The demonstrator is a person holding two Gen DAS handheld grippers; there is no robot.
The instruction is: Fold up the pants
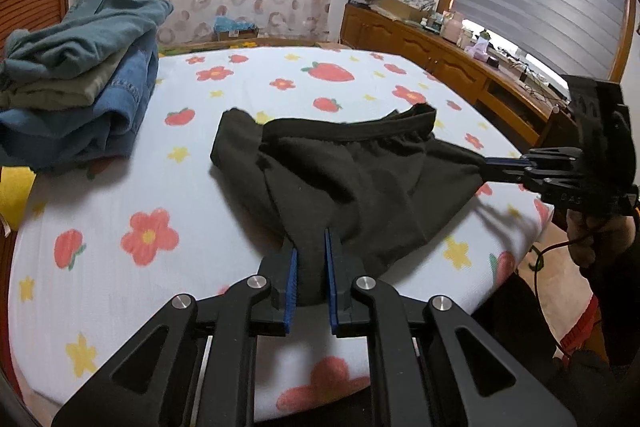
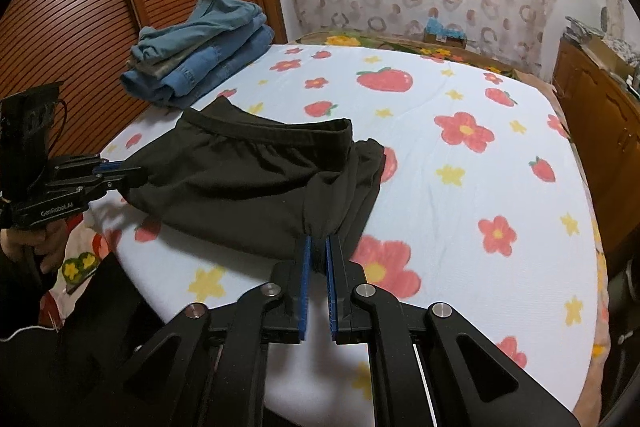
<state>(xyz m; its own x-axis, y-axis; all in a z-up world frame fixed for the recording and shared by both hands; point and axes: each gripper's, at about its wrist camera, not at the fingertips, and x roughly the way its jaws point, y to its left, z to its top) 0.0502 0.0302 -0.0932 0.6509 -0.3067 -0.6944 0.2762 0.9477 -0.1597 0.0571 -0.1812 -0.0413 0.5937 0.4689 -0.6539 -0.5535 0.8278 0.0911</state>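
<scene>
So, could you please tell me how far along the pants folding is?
Done: a stack of folded clothes sits at the far corner of the bed. In hand: the left tongs and right tongs each pinch an end of the black pants, lifted partly. Left: laying them flat, folded, then stacking.

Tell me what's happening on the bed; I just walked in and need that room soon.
A person is folding black pants on the flowered bedsheet with two handheld grippers. The left gripper pinches one corner and the right gripper another, with the cloth stretched between them and the waistband on the far side. A stack of folded clothes sits at the far left.
</scene>
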